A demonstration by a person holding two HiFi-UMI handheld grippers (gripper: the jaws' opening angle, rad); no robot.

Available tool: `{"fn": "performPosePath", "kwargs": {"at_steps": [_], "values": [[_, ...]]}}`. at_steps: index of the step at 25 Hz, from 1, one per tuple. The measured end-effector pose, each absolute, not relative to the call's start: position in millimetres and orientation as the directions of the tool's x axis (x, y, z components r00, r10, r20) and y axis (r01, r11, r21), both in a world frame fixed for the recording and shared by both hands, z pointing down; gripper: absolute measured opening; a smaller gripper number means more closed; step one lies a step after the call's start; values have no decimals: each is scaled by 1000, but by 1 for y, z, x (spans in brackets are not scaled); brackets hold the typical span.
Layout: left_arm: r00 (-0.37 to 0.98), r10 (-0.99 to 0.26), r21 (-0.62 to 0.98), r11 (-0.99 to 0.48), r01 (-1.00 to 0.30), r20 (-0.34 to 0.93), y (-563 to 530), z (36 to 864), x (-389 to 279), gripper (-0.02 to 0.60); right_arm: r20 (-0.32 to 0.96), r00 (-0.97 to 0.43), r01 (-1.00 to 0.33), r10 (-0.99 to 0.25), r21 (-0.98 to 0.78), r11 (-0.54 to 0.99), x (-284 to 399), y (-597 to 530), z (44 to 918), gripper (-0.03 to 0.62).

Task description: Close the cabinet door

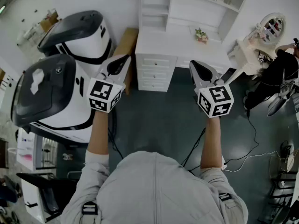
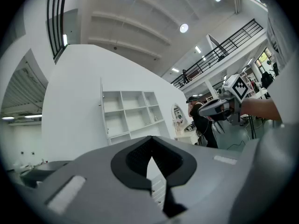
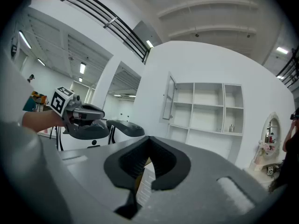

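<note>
We hold the left gripper (image 1: pixel 117 65) and the right gripper (image 1: pixel 198 71) level, each with its jaws closed together on nothing, well apart from the cabinet door (image 3: pixel 170 98). The door stands swung out at the left edge of the white shelf unit (image 3: pixel 205 108). A desk with drawers (image 1: pixel 156 71) stands under the shelves, between us and them. Two white-and-black machines (image 1: pixel 60 92) crowd our left. At right a person in black (image 1: pixel 280 73) stands by an oval mirror (image 1: pixel 271 26). The head view cuts off the shelf top, and a small item (image 3: pixel 231 128) on one shelf is too small to make out.
</note>
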State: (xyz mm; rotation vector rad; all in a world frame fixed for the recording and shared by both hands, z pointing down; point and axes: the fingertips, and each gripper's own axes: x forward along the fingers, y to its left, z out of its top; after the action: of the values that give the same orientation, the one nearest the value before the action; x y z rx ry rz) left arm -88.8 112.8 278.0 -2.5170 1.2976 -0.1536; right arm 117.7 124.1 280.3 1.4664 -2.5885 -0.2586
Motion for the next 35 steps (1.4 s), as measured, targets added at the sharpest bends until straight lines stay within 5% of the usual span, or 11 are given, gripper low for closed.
{"fn": "performPosePath", "kwargs": {"at_steps": [35], "values": [[478,-878,-230,-467,-854,10,101,325,-15,20,88,-554,-820,-828,115,560,213,96,325,2]]}}
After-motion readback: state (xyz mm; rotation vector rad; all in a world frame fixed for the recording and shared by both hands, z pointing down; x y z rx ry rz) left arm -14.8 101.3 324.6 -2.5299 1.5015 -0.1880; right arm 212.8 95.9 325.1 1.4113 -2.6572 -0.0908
